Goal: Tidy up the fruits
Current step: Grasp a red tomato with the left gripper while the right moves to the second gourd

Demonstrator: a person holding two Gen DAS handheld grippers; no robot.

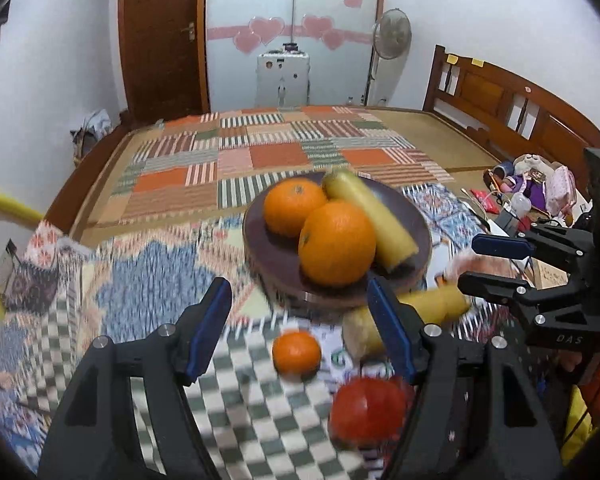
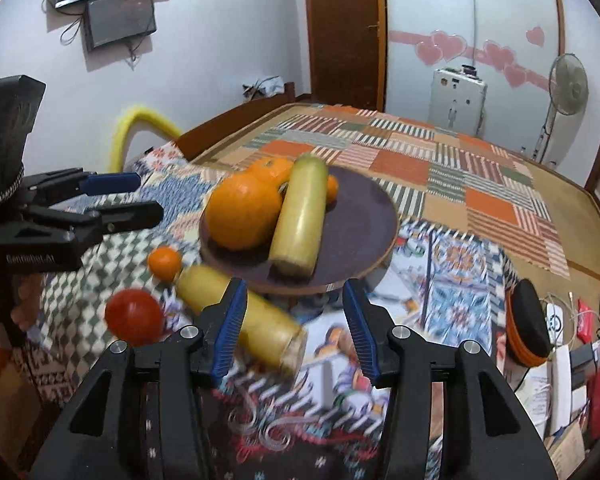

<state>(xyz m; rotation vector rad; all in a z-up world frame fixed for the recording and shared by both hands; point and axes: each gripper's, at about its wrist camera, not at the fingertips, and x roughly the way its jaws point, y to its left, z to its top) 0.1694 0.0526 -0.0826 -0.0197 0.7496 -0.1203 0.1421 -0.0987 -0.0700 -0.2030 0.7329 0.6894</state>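
While two oranges [image 1: 336, 244] and a banana [image 1: 370, 218] lie on the brown plate [image 1: 260, 240], a small orange [image 1: 296, 352], tomato [image 1: 366, 410] and second banana [image 2: 240, 312] rest on the cloth [image 1: 148, 272] before the left gripper [image 1: 300, 328] and right gripper [image 2: 296, 328], both wide open, empty.

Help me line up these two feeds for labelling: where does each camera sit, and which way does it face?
Left wrist: sits on the left claw, facing forward over the plate of oranges toward bed and door; its own open blue-padded fingers frame the bottom, and the right claw shows at right.
Right wrist: sits on the right claw, facing the same plate from farther right; the left claw shows at left.
Shared: plate, small orange, red fruit, yellow cylinder.
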